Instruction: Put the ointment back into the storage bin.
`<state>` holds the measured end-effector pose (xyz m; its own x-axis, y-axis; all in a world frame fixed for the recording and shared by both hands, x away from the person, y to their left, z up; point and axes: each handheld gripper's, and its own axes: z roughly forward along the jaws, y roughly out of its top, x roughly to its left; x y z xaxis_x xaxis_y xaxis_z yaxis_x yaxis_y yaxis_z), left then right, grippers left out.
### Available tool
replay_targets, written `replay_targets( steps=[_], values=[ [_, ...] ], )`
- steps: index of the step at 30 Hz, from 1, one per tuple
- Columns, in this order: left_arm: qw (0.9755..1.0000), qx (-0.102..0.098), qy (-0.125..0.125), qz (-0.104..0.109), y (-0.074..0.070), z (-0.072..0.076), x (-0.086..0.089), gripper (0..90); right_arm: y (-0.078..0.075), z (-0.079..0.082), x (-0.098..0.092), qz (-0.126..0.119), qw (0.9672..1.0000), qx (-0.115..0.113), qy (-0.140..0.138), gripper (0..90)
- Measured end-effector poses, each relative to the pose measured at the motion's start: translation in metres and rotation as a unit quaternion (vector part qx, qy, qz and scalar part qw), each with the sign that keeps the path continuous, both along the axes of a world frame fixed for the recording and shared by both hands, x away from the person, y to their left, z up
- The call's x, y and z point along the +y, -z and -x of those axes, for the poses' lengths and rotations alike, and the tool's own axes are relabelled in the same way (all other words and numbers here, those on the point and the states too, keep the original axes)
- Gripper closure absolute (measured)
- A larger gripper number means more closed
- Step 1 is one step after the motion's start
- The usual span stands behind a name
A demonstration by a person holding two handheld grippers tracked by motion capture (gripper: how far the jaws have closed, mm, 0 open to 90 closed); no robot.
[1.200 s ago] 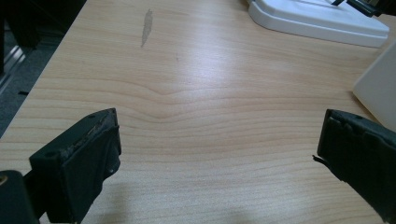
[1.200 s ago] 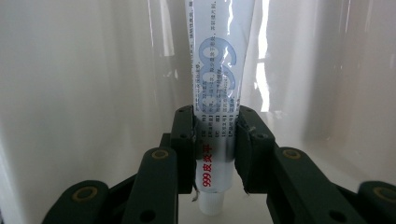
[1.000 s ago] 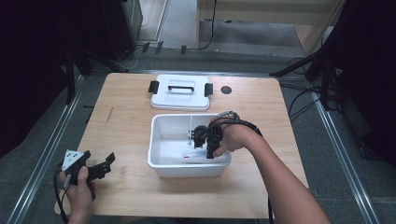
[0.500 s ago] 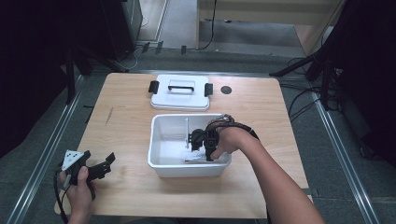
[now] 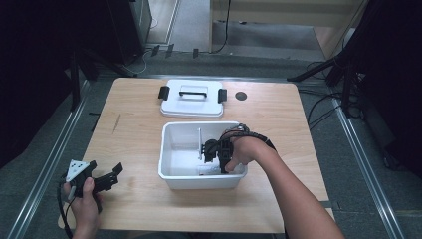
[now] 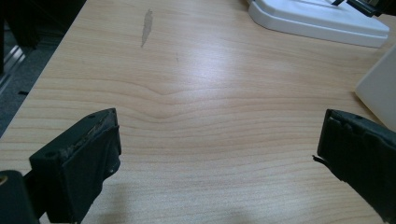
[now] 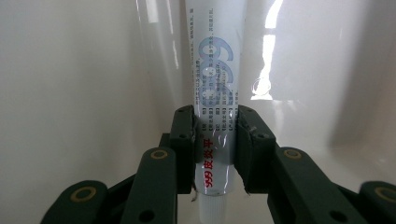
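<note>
White printed tube (image 7: 215, 116) stands inside white bin (image 5: 171, 172).

- A wooden table (image 5: 134, 109) is seen under the left gripper (image 5: 112, 177) and the right gripper (image 5: 209, 152), its pale grain spread out ahead of the left gripper's jaws.
- A dark streak (image 6: 146, 21) is marked on the wood, well ahead of the left gripper and to the left of its line.
- A small round dark spot (image 5: 241, 95) is set in the tabletop beyond the right gripper, near the far edge.
- A metal rail (image 5: 50, 162) is laid along the floor just outside the left gripper.
- Black cables (image 5: 318, 107) are strewn on the grey floor well off to the right gripper's outer side.
</note>
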<state>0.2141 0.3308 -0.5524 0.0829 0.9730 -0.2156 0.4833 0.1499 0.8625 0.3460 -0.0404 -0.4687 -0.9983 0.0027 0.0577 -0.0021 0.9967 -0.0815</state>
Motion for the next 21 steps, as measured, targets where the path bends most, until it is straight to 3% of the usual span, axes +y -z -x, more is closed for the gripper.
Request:
replay_targets(
  steps=[9,21],
  values=[
    [1.0,0.0,0.0,0.0,0.0,0.0,0.0,0.0,-0.002,0.0,-0.003,-0.001,1.0,0.001,0.01,70.5],
    [1.0,0.0,-0.001,-0.001,0.0,0.0,0.0,0.0,-0.02,0.0,-0.011,-0.033,0.9991,0.006,0.024,84.5]
  ],
)
